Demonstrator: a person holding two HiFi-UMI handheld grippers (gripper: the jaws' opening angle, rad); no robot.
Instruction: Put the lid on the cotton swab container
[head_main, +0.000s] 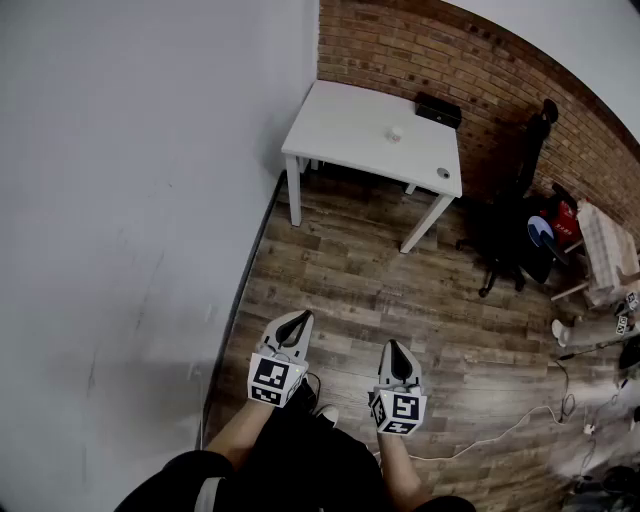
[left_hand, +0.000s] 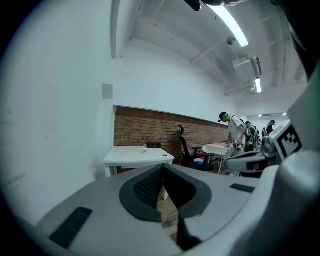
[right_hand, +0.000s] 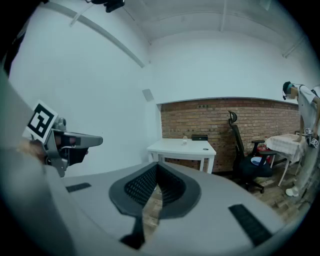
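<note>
Far ahead a white table (head_main: 345, 125) stands against the brick wall. On it sit a small clear cotton swab container (head_main: 395, 133) and, nearer the table's front right corner, a small round lid (head_main: 443, 172). Both also show in the left gripper view, container (left_hand: 144, 148) and lid (left_hand: 164, 155), and in the right gripper view, container (right_hand: 184, 140) and lid (right_hand: 204, 149). My left gripper (head_main: 303, 317) and right gripper (head_main: 391, 346) hang side by side over the wooden floor, well short of the table. Both are shut with nothing in them.
A black box (head_main: 438, 108) lies at the table's back edge. A black office chair (head_main: 510, 240) stands right of the table, with a cloth-covered table (head_main: 608, 250) beyond. Cables (head_main: 520, 420) run over the floor at right. A white wall (head_main: 130, 200) lines the left. A person (right_hand: 305, 112) stands at right.
</note>
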